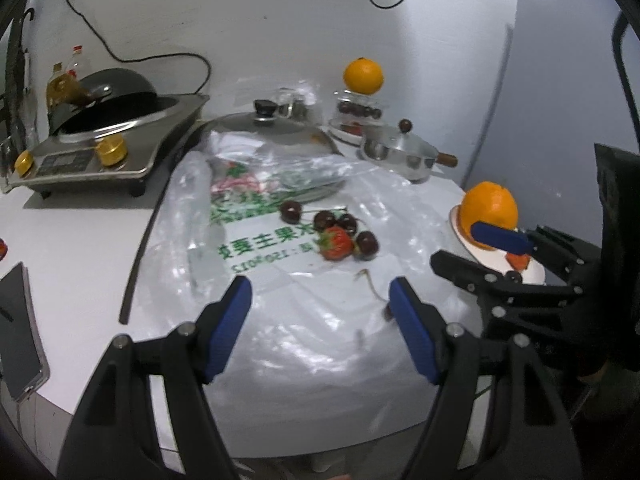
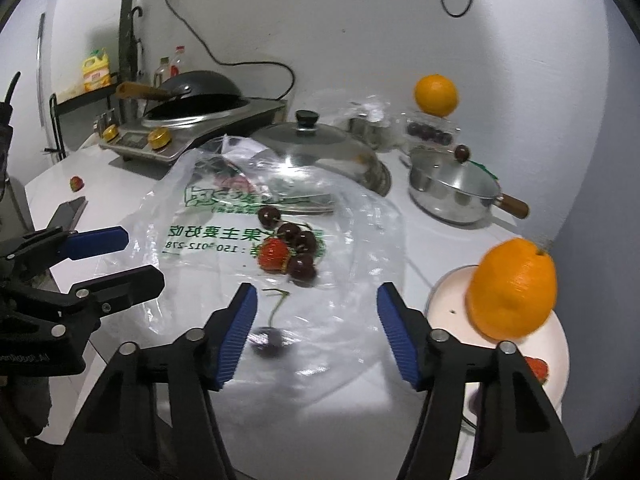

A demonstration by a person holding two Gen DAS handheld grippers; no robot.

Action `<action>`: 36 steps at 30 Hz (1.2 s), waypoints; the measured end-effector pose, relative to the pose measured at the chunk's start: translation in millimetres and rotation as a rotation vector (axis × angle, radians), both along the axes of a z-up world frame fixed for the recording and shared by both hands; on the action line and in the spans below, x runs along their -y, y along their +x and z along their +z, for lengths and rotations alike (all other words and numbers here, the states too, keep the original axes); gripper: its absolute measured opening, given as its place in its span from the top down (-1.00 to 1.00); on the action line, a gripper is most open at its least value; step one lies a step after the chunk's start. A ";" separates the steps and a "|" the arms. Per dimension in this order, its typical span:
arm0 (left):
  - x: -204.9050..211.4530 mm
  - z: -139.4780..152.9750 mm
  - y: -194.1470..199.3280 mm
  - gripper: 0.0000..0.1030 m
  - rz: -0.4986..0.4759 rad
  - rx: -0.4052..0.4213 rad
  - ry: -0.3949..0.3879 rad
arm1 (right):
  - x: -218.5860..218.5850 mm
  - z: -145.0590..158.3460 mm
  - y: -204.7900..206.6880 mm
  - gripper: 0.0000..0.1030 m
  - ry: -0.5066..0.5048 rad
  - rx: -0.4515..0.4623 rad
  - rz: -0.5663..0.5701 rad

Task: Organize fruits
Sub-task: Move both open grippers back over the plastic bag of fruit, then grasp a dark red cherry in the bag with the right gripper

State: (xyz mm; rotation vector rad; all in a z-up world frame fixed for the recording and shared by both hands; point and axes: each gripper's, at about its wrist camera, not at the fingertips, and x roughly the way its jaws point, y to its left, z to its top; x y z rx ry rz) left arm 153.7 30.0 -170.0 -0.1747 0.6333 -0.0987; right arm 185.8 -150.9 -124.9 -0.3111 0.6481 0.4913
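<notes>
target: loose cherry point(image 2: 267, 340), dark, blurred, lying on the clear plastic bag point(image 2: 360, 216) on the tabletop point(image 2: 440, 236)
cherry vs R fingers: right gripper point(image 2: 318, 334) has it low between the pads, hugging the left pad point(image 2: 236, 336); gap on the other side to the right pad point(image 2: 396, 336). No contact seen.
long axis: stem point(image 2: 276, 304) runs up and away from the fruit, toward the pile; fruit end is nearest the camera
R fingers state: part open, nothing pressed; cherry inside the span but off-centre
L fingers state: left gripper point(image 1: 322, 324) part open, empty; only bag film under it
nearer hand: right, by a lot, judging from both views. In the left view the same cherry point(image 1: 387, 312) just peeks out by the right-side pad, stem point(image 1: 370, 284) curling toward the pile
rest of fruit: strawberry point(image 2: 274, 255) + four cherries point(image 2: 298, 240) clustered mid-bag, beyond both grippers
drop spot (guess): white plate point(image 2: 452, 300) w/ orange point(image 2: 514, 288), right of R gripper; a strawberry piece point(image 2: 536, 366) also on it
next move needs: likely shift R slightly left to centre the fruit, then close gently; soft + round, may roll or squash
risk: pads could snag bag film along w/ the cherry
</notes>
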 end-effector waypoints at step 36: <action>-8.9 -17.8 -2.8 -0.41 0.034 -0.033 0.004 | -20.2 -60.7 10.3 0.33 -0.037 -0.204 0.038</action>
